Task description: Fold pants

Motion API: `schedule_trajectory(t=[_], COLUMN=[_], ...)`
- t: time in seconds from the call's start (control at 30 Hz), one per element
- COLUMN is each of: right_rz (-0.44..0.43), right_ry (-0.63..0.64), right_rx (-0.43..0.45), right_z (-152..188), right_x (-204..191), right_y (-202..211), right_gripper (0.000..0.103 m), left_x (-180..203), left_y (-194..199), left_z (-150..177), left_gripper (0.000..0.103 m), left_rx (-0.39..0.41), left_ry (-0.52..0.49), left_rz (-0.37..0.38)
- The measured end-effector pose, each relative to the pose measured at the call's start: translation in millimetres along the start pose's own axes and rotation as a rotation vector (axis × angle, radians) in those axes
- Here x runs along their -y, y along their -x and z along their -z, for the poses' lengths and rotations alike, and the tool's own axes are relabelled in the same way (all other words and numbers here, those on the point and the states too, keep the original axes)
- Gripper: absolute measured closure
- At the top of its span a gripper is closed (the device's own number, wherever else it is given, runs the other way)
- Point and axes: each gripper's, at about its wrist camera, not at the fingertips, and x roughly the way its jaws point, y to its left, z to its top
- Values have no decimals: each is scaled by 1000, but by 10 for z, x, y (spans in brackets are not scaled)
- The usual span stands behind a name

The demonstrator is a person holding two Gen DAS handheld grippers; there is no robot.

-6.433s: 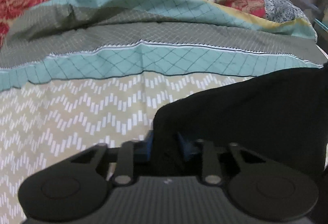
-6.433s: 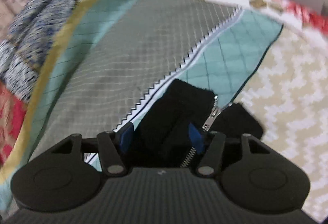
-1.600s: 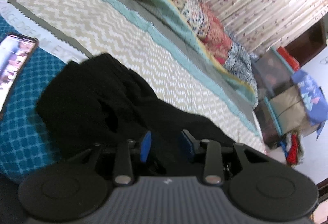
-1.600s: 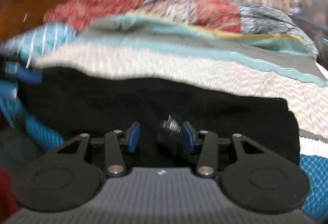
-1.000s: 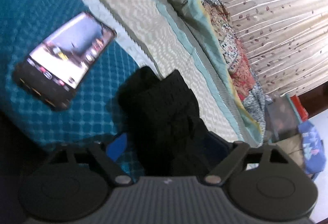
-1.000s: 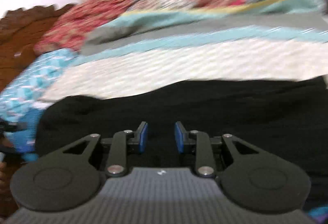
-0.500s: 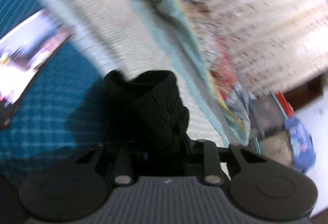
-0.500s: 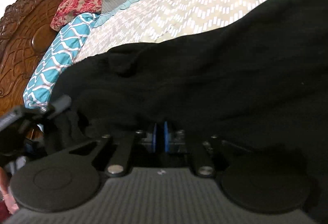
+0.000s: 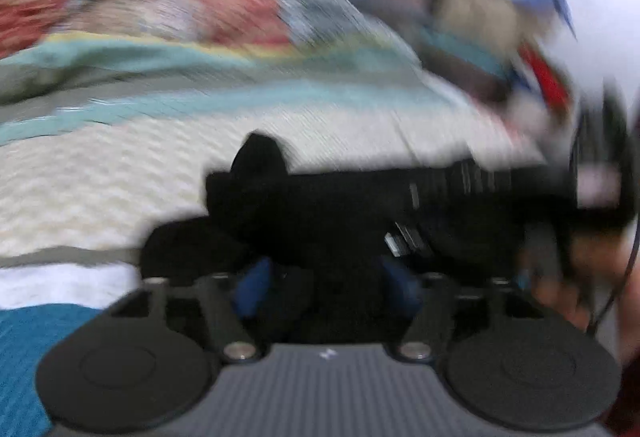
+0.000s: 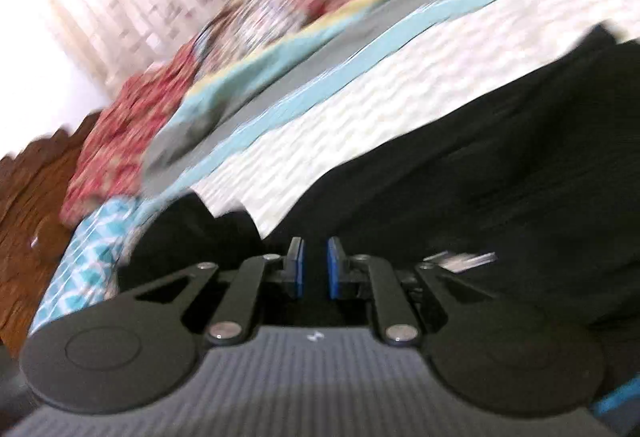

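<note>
Pants [image 10: 500, 157] lie bunched along the bed's [image 9: 100, 177] near edge; left gripper [image 9: 326, 291] has reopened wide, releasing them, while right gripper [image 10: 314, 269] (previously pinched) seems slightly parted, probably empty.

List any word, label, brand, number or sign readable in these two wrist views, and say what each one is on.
No readable text in either view.
Small white mark on the left gripper body: a logo-like glyph, not legible as a letter or word.
The same small white mark on the right gripper body: also not legible.
Black fabric pants: no label or print visible.
Patterned zigzag bedspread: pattern only, motion-blurred.
</note>
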Motion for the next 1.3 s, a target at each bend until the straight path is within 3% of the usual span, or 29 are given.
schedule_trajectory(t=[0.07,0.17,0.23,0.33,0.4,0.47,0.57,0.6,0.63,0.67,0.73,0.77,0.83,0.9,1.0,1.07,1.1,1.13,1.2,1.27,1.3], right_rz=[23,8,-42,-152,-233,-259,-99,-39,-20,-68,-95,-120,-157,-124,22,120,166,213,283,305,311], right_ry=[-11,10,51,131,198,266,294,279,223,135,83,91,107,110,107,80,54,24,-28,-59,-76], right_rx=[25,34,29,20,9,6,-101,-151,-157,-151,-172,-158,-80,23,174,254,284,308,333,327,319], right_z=[16,63,48,39,99,136,222,266,296,248,116,67,-17,-106,-249,-271,-275,-267,-268,-230,-221], right_x=[83,56,14,-141,-240,-337,-237,-95,103,245,288,283,327,463,830,1100,1251,1406,1671,1850,1940], right_y=[69,101,104,123,161,121,-207,-349,-429,-407,-347,-274,-37,235,682,927,1031,1116,1216,1208,1192], right_gripper=[87,87,86,85,80,73,79,88,89,89,85,83,65,60,59,53,44,38,37,34,33], left_x=[178,233,117,-175,-438,-696,-979,-1014,-1028,-997,-924,-892,-798,-703,-632,-614,-621,-627,-639,-629,-590], left_y=[-94,43,246,583,725,775,761,732,688,618,498,451,342,218,-63,-298,-412,-541,-850,-1162,-1236], left_z=[96,110,55,-28,-68,-56,35,32,16,-43,-157,-221,-350,-468,-621,-745,-805,-859,-915,-867,-836], left_gripper=[28,23,23,21,20,22,28,28,29,30,30,30,32,32,33,33,33,32,32,35,34], left_rx=[-59,-40,-2,86,122,128,118,116,113,105,88,84,83,74,43,17,7,-8,-69,-157,-148], left_ry=[-51,-78,-44,61,170,307,467,487,497,492,464,446,411,385,339,310,303,296,283,278,242], left_rz=[33,68,107,133,97,62,48,50,51,54,69,82,115,136,147,152,149,145,140,106,91])
